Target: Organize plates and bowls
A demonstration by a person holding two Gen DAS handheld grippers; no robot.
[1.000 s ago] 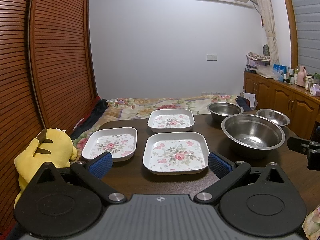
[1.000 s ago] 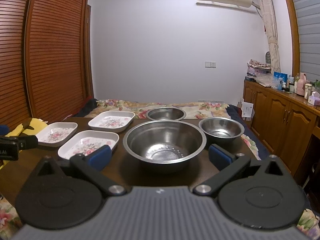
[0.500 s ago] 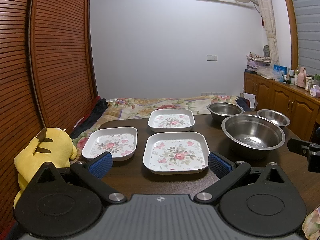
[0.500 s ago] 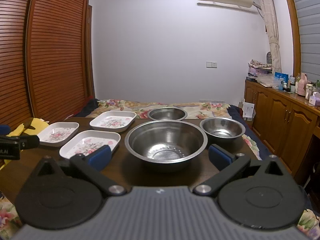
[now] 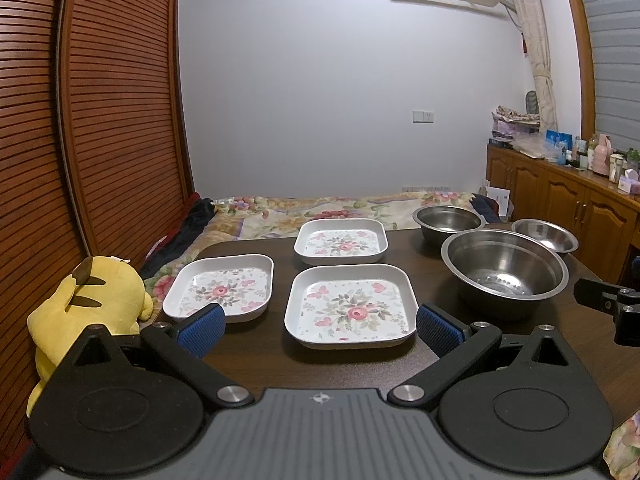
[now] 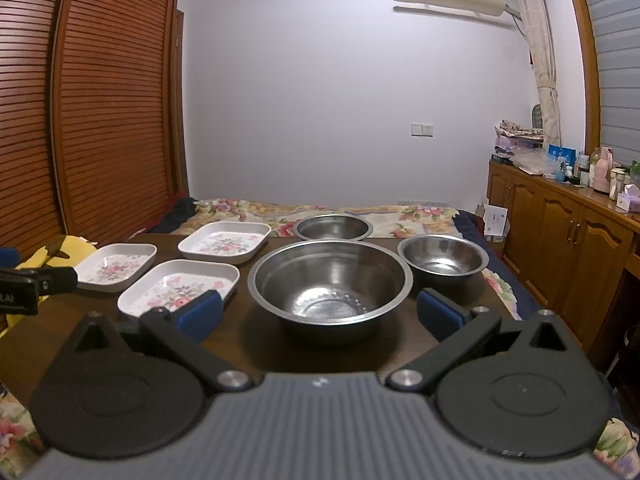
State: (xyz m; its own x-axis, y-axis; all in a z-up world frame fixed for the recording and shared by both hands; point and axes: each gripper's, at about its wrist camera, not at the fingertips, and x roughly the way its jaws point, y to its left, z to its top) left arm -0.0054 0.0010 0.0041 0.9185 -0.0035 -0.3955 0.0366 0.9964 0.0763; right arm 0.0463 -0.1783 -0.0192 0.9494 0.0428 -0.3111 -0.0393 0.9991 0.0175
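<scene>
We face a dark wooden table (image 5: 256, 354) with three floral square plates (image 5: 349, 306) on its left and three steel bowls (image 6: 330, 280) on its right, none stacked. Our left gripper (image 5: 318, 326) and right gripper (image 6: 320, 314) hover at the near edge, fingers spread wide, holding nothing. Beyond lie a floral bedspread (image 5: 320, 212), slatted wooden doors (image 5: 100, 120) left, cabinets (image 6: 560, 232) right.

My 2 grippers, left gripper (image 5: 318, 330) and right gripper (image 6: 319, 316), show black arms, blue ribbed pads (image 5: 201, 326), silver screws (image 5: 227, 393), grey ridged bodies.
</scene>
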